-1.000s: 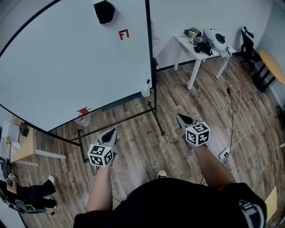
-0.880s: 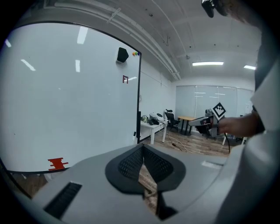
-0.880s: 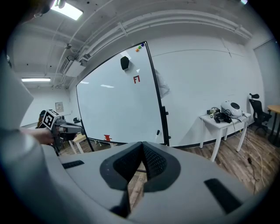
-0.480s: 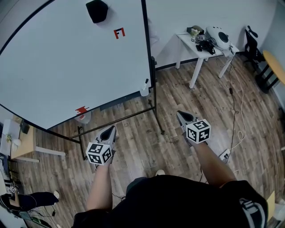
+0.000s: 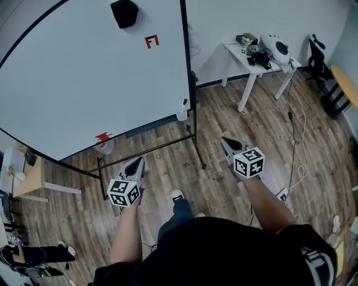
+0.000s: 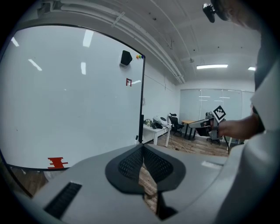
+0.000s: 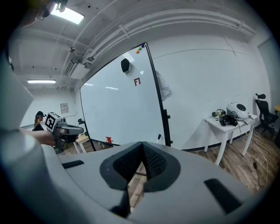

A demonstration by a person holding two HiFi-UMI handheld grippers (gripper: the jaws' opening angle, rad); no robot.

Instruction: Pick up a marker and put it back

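Here, left gripper (image 5: 140, 162) closed, empty; right gripper (image 5: 226, 142) closed, empty

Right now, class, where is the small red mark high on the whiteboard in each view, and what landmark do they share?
Head view: red mark, top, left of centre.
Left gripper view: red mark, upper half, just left of centre.
Right gripper view: red mark, upper half, centre.
Shared landmark: black pad on the whiteboard, up-left of the mark.
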